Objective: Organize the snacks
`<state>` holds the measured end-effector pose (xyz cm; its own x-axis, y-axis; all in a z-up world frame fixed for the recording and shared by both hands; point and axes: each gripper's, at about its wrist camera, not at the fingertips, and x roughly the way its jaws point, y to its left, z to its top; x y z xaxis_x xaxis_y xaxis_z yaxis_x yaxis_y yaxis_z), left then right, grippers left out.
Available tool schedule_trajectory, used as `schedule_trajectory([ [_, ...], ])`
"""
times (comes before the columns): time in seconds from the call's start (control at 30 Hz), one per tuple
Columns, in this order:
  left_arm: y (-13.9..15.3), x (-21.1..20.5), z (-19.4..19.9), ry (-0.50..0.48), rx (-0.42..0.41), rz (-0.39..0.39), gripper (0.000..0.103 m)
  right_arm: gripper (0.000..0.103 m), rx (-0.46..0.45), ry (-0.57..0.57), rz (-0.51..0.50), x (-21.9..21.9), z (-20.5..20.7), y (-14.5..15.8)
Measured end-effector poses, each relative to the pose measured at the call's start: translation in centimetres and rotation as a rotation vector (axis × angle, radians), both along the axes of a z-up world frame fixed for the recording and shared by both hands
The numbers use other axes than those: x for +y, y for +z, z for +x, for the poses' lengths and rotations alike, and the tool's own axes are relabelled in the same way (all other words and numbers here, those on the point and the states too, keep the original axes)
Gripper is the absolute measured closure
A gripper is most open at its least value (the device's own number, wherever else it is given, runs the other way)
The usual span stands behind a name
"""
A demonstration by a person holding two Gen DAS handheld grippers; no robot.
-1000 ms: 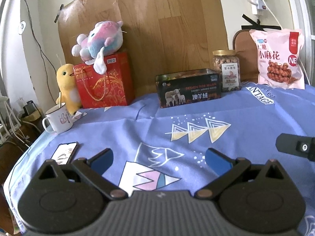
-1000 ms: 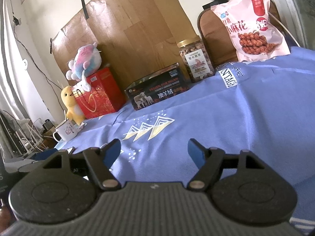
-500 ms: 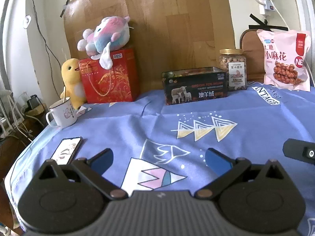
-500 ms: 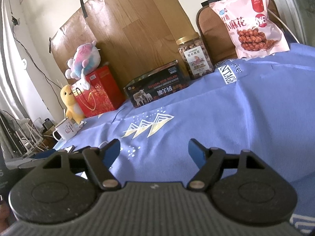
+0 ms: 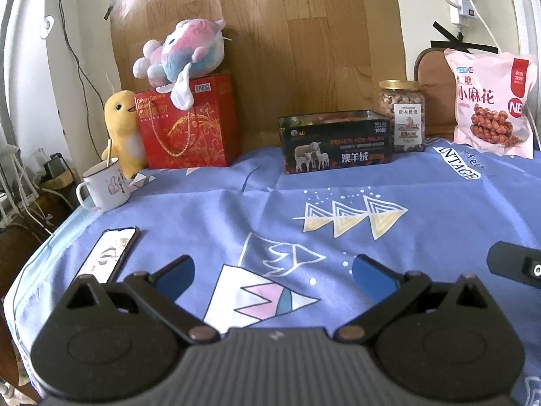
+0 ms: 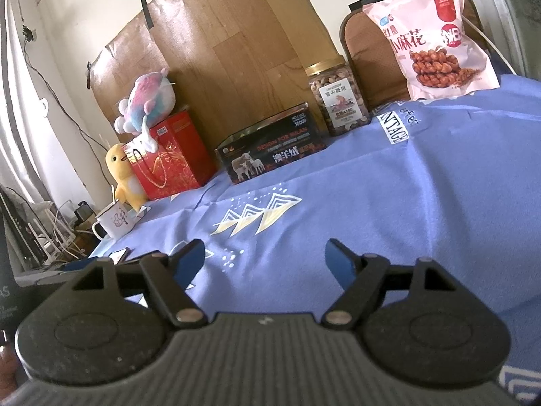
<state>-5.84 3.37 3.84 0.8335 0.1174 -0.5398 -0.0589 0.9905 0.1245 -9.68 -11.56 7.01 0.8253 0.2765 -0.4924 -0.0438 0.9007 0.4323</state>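
At the far edge of the surface, which a blue cloth covers, the snacks stand in a row: a black tin with sheep on its side, just beside it a clear nut jar with a gold lid, and further right a pink snack bag leaning upright. What lies inside the tin is hard to make out. The left tool has its blue fingers wide apart and holds nothing. The right tool is also wide apart and empty above the cloth.
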Motion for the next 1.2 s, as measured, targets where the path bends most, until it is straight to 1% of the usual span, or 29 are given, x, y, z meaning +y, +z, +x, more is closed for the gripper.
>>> schedule_trajectory([
  [0.43, -0.45, 0.09, 0.23, -0.008, 0.042, -0.020, 0.000, 0.022, -0.005, 0.009, -0.005, 0.34, -0.11, 0.18],
  [0.8, -0.64, 0.06, 0.22, -0.013, 0.051, -0.018, 0.000, 0.022, -0.004, 0.012, -0.004, 0.27, -0.08, 0.17],
  [1.03, -0.58, 0.06, 0.19, -0.017, 0.048, -0.019, 0.000, 0.022, -0.004, 0.011, -0.004, 0.32, -0.11, 0.22],
  [1.2, -0.35, -0.03, -0.08, -0.013, 0.028, -0.012, 0.000, 0.022, -0.003, 0.012, -0.004, 0.27, -0.08, 0.21],
])
